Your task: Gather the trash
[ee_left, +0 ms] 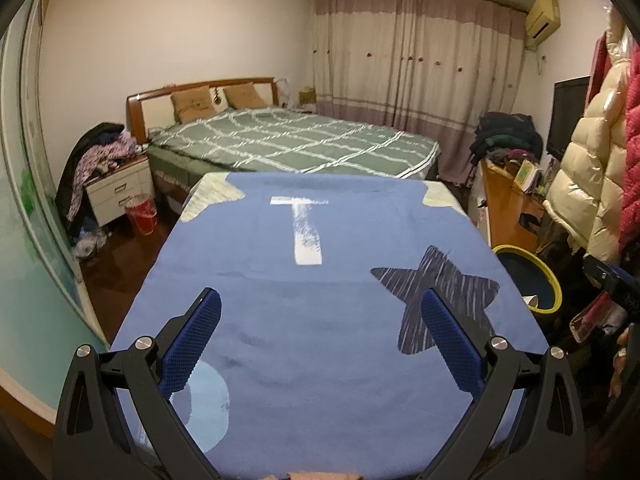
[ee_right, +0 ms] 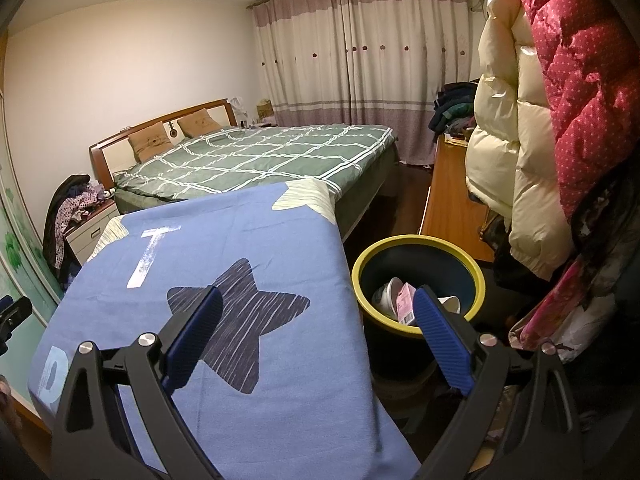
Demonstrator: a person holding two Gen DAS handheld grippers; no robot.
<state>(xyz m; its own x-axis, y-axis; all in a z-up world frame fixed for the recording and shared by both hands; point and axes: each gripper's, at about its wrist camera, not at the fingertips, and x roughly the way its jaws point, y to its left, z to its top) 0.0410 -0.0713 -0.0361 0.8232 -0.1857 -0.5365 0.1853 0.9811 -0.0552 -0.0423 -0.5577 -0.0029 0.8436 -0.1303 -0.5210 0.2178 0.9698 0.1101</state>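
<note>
Trash [ee_right: 404,300], a pale cup and a pink packet, lies inside the yellow-rimmed bin [ee_right: 420,242], just beyond the right gripper's [ee_right: 318,312] right finger, beside the blue-covered worktop [ee_right: 280,360]. Right fingers [ee_right: 440,340] spread wide, holding nothing. Left gripper [ee_left: 320,318] hangs over the worktop, its fingers [ee_left: 192,340] equally wide and empty.

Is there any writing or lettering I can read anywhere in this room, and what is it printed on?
"T": white letter on the blue cloth covering the table.
"P": pale letter at the cloth's near corner, partly hidden by the hand-held gripper.
Pink packet in the yellow-rimmed bin: print and barcode too small to read.
</note>
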